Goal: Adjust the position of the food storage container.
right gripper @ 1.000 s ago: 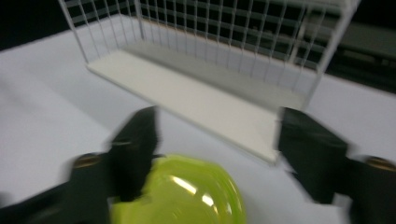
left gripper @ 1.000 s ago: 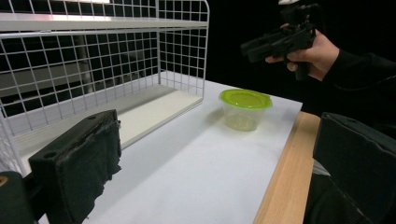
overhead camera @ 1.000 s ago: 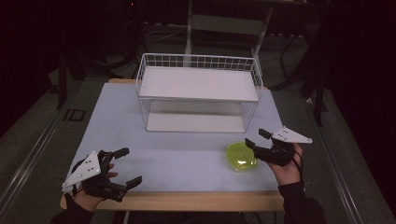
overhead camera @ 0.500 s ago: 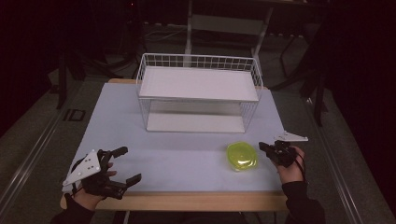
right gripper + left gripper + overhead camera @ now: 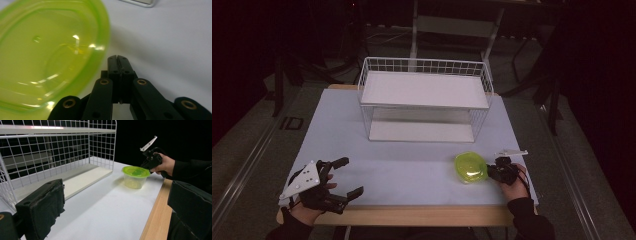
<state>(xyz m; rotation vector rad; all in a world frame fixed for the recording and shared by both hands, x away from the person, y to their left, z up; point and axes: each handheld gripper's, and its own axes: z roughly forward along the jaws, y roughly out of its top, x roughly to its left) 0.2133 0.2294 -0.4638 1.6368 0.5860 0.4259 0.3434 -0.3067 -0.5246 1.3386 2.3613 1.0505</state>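
Observation:
A clear plastic container with a lime-green lid (image 5: 470, 167) stands on the table's front right, also seen in the left gripper view (image 5: 135, 176). My right gripper (image 5: 490, 172) lies just right of it with its jaws pressed together and nothing between them. In the right gripper view the shut tips (image 5: 117, 58) sit right beside the green lid's rim (image 5: 50, 50). My left gripper (image 5: 352, 176) rests at the front left, open and empty, far from the container; its two black pads (image 5: 42, 207) stand wide apart.
A white wire rack (image 5: 424, 90) with an upper and a lower shelf stands at the table's back middle, seen close on the left (image 5: 50, 150). The pale blue table top (image 5: 412, 165) ends in a wooden front edge (image 5: 412, 215). Dark floor surrounds the table.
My right gripper has shut and turned, its grey plate now edge-on, and it has sunk lower beside the container. The left gripper and the container have stayed put.

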